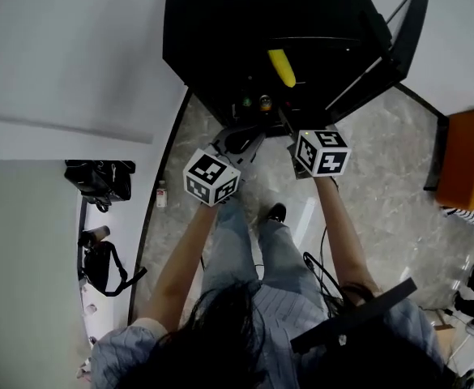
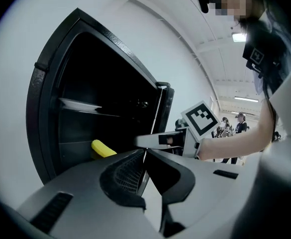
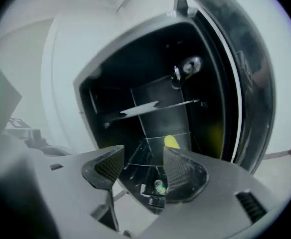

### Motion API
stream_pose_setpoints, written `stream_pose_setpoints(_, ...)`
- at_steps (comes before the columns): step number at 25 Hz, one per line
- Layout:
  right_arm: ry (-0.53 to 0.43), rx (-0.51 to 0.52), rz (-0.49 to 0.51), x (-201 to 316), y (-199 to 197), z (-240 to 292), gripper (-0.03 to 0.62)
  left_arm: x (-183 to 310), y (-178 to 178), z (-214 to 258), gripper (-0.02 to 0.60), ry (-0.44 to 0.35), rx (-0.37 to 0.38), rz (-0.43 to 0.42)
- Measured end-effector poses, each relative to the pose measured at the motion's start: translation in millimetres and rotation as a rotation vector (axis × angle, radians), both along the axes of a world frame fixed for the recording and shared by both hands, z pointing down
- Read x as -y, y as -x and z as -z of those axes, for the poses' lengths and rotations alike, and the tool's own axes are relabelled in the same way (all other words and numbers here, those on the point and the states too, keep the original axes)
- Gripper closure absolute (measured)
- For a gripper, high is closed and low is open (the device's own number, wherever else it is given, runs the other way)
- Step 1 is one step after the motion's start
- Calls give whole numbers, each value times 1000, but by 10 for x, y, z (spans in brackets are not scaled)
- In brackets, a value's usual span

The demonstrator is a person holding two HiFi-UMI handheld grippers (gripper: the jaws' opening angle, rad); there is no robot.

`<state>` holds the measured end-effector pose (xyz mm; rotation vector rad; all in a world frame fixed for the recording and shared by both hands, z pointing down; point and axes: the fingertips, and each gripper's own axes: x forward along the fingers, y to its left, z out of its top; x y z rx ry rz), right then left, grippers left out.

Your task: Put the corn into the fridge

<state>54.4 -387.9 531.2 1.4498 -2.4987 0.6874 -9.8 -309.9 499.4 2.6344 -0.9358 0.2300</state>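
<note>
The yellow corn (image 1: 282, 67) lies on a shelf inside the open black fridge (image 1: 220, 31), apart from both grippers. In the left gripper view the corn (image 2: 102, 148) shows low in the dark cabinet, left of my left gripper (image 2: 144, 154), whose jaws are shut on nothing. My right gripper (image 3: 144, 166) is open and empty in front of the fridge opening, and the corn (image 3: 171, 142) shows just beyond its right finger. In the head view the left gripper (image 1: 241, 143) and the right gripper (image 1: 289, 130) hover side by side at the fridge's lower front.
The fridge door (image 1: 399, 31) stands swung open at the right. Two small round items (image 1: 255, 102) sit low in the fridge. Dark bags (image 1: 99, 181) rest on the white ledge at left, a small bottle (image 1: 162, 193) stands on the floor, and an orange box (image 1: 463, 168) is at right.
</note>
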Motion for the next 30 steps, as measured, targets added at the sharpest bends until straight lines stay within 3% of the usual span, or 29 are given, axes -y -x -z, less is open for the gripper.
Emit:
stream_pose_setpoints(14, -29, 136, 49, -876, -74, 883, 339, -625, -191, 721, 574, -58, -57, 41)
stream_pose_setpoints(30, -51, 209, 84, -1733, -196, 1294, 378, -1289, -200, 1097, 574, -62, -148, 126)
